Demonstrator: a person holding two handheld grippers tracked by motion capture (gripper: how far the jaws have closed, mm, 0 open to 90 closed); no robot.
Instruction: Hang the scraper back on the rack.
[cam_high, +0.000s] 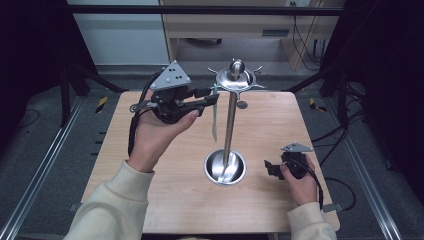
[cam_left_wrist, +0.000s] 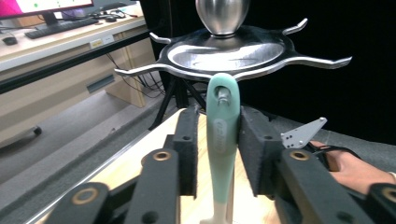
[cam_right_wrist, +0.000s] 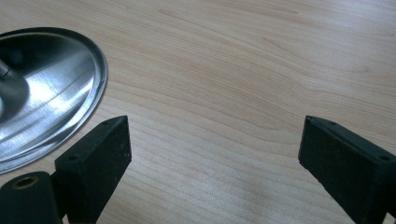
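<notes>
A steel utensil stand (cam_high: 230, 125) rises mid-table, with a hooked ring (cam_left_wrist: 224, 53) on top and a round base dish (cam_high: 225, 167). A utensil with a mint-green handle (cam_left_wrist: 223, 135) hangs by its hole from one hook, its blade (cam_high: 214, 125) pointing down. My left gripper (cam_left_wrist: 219, 140) is raised at the ring's left, jaws either side of the handle. A slim gap shows at the left pad (cam_left_wrist: 187, 154), so the gripper is open. My right gripper (cam_right_wrist: 215, 154) rests low on the table, right of the base dish (cam_right_wrist: 42, 88), open and empty.
The wooden table (cam_high: 165, 190) is bare apart from the stand. Several free hooks stick out around the ring. Metal frame rails run along both table sides, and a desk with a keyboard (cam_left_wrist: 60, 25) stands beyond the far edge.
</notes>
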